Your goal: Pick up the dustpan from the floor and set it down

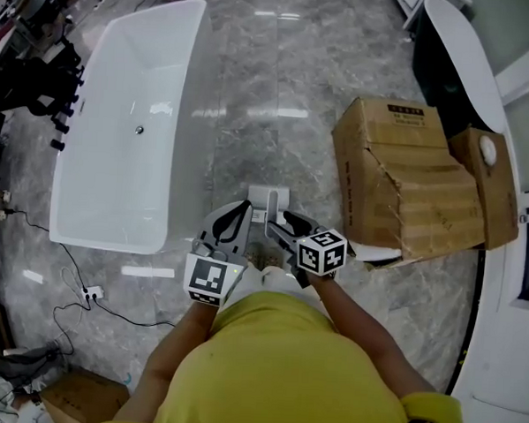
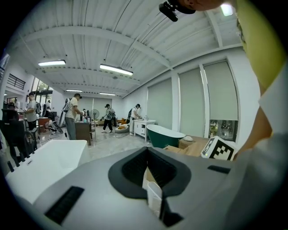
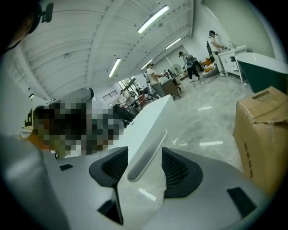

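Marble floor [image 1: 253,91]: one dustpan [image 1: 270,198], two grippers [image 1: 244,209] [image 1: 279,221]

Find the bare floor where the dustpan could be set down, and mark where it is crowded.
Free: the marble floor strip between the white bathtub and the cardboard box, ahead of the dustpan. Crowded: cables by the bathtub's near corner, and the right side, where the cardboard box stands beside a dark tub.

No text is legible; the dark print on the cardboard box [image 1: 407,110] is too small to read.
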Motion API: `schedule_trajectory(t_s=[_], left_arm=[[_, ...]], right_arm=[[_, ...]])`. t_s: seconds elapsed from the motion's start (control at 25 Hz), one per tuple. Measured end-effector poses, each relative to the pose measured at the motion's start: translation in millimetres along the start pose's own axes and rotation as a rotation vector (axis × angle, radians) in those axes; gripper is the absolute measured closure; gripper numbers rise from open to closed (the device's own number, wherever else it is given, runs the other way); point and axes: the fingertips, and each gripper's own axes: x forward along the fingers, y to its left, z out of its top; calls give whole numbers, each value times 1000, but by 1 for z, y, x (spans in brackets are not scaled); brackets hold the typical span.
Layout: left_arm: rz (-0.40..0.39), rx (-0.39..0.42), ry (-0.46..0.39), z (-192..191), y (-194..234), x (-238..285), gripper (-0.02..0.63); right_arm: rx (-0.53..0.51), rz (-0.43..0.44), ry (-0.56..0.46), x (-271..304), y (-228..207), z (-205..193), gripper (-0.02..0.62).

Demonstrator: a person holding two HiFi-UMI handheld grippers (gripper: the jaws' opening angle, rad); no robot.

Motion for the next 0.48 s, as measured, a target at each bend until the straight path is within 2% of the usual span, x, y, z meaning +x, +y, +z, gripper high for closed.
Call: schedule_trajectory(t_s=[0.32, 0.48], left_arm=[[-4, 18, -29, 17, 16, 10, 608], [-4, 15, -26, 19, 23, 11, 607]], right_arm=[[199, 87, 64, 21, -9, -17, 322], [343, 195, 103, 35, -5, -20, 328]])
